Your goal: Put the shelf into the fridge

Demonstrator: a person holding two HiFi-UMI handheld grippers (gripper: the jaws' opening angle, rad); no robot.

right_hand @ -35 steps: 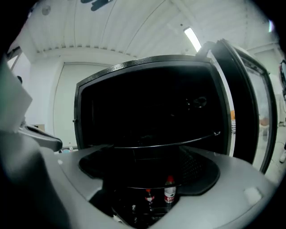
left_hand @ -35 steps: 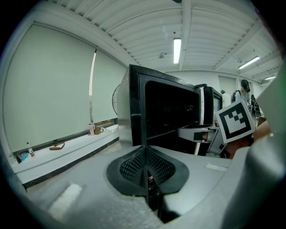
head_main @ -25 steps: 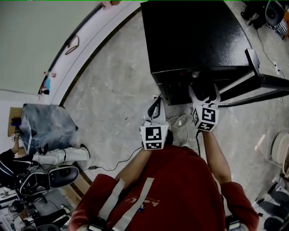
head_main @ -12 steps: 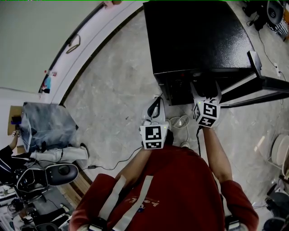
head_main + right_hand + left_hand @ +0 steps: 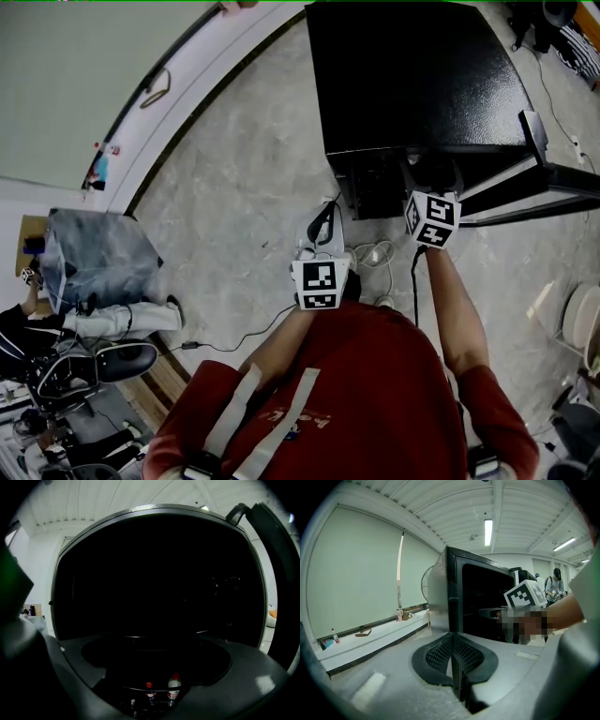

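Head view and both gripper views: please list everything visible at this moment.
fridge: one, black, ahead on the floor, its door swung open to the right
bottles: two, red caps, low inside the fridge
shelf: cannot be made out in the dark interior
cables: several, white and black, on the grey floor
bundle: one, grey wrapping, far left
other person: one, dark sleeve, left edge
red top: one, on the person holding the grippers
left gripper: jaws together, empty, short of the fridge
right gripper: jaws apart, at the fridge opening
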